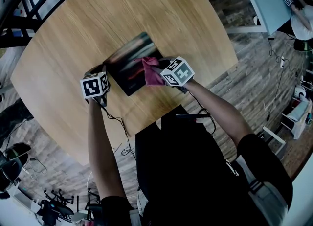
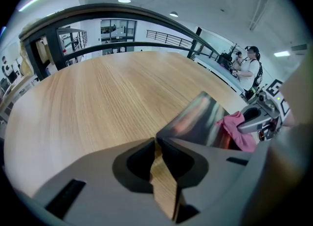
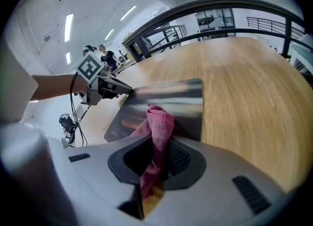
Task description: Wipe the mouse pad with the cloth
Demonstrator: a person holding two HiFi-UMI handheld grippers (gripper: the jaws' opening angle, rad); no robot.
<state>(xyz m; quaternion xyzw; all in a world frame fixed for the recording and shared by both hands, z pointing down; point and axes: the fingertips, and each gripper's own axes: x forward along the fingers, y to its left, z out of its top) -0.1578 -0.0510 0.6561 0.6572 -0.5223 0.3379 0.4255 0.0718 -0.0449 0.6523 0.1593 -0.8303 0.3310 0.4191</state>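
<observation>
Currently: left tongs (image 2: 156, 141) pinching mouse pad (image 1: 127, 58) corner; right tongs (image 3: 159, 144) clamped on pink cloth (image 3: 159, 120), frame centre; wiping seemingly under way, unfinished.

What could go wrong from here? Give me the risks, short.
1. The left tool meets the mouse pad only at one corner, and a firm hold isn't evident. The mouse pad could slide or twist on the table during wiping.
2. The cloth is bunched narrow in the right tool. Wiping may miss much of the mouse pad, or the right tool itself might scrape it.
</observation>
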